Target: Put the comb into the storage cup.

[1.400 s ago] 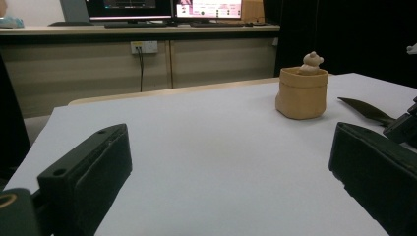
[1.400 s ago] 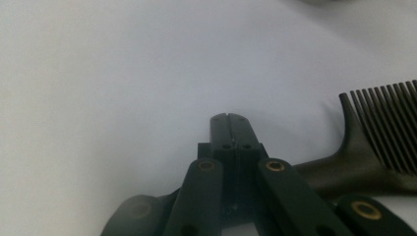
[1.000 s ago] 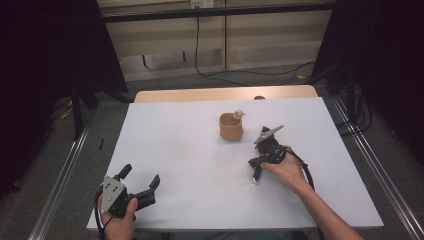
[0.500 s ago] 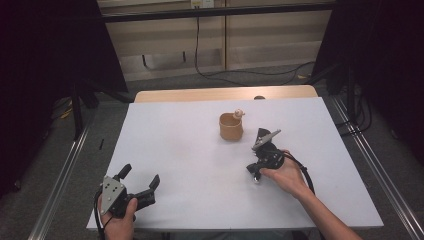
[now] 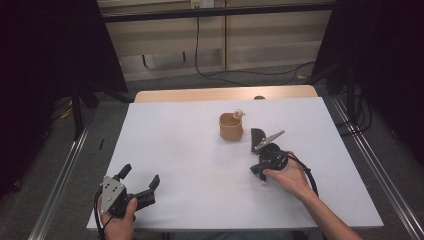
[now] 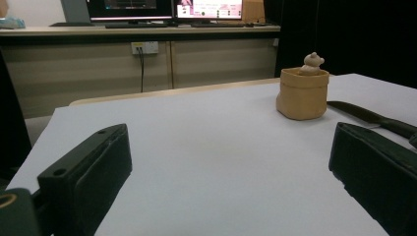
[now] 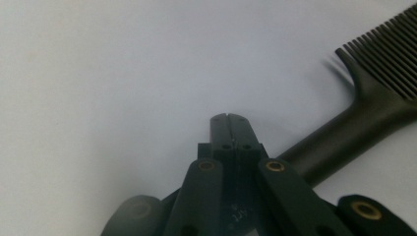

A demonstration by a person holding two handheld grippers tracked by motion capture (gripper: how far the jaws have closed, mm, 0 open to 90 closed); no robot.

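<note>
Right gripper point(image 5: 258, 150) by a black comb point(image 5: 257, 137), just right of the tan pot point(image 5: 231, 126); left gripper point(image 5: 140, 186) idle.

High view: white table point(image 5: 190, 150); the pot holds a small figure point(image 5: 239, 114); the left gripper sits well nearer and left of it, jaws wide apart, empty.
Left gripper view: jaws spread, bare table between; pot ahead right, comb beside it.
Right gripper view: jaws pressed together, nothing between; the comb's handle lies just beside them.
</note>
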